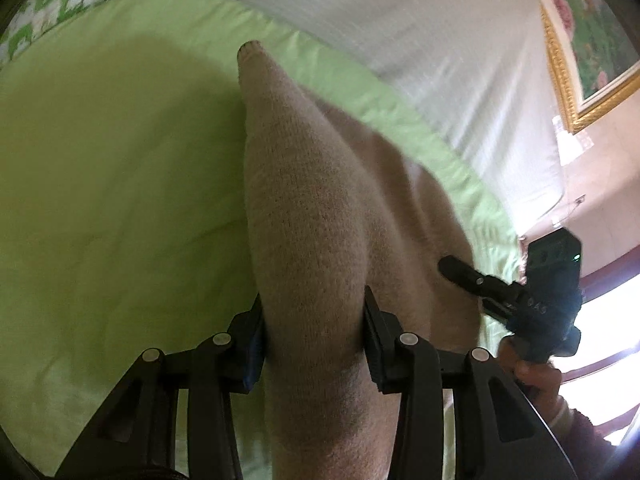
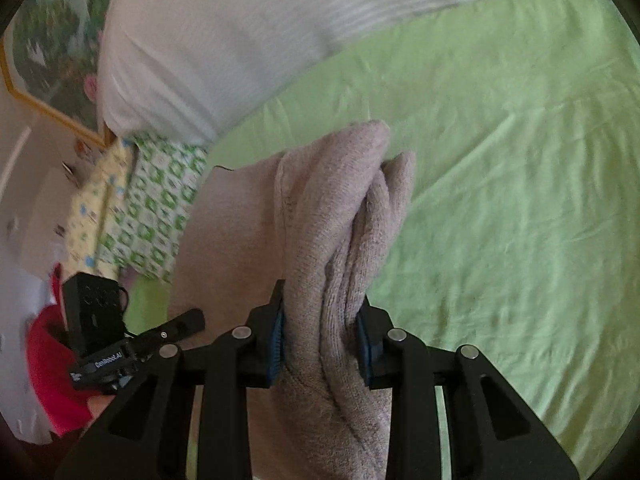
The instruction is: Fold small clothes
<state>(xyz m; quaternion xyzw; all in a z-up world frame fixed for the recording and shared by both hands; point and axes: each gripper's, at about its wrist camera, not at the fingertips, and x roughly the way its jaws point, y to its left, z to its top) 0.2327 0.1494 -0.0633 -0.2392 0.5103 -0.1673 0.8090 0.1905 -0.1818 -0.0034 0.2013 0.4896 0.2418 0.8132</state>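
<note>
Both grippers clamped on the beige knit garment [image 1: 320, 208]: left gripper [image 1: 314, 340] pinching one bunch, right gripper [image 2: 322, 344] another, cloth raised ahead over the green sheet [image 2: 500, 168]. Carrying step, I reckon; next, lay it flat.

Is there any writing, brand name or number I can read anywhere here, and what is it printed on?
"GenRobot.AI", roughly, in small white letters: on the side of the left gripper, seen from the right wrist view. The first letters are blurred, so this reading is not certain.
Small white marks on the body of the right gripper, left wrist view: too blurred to read.
Tiny prints on the green and white patterned cloth: pictures or marks, too small to read.
</note>
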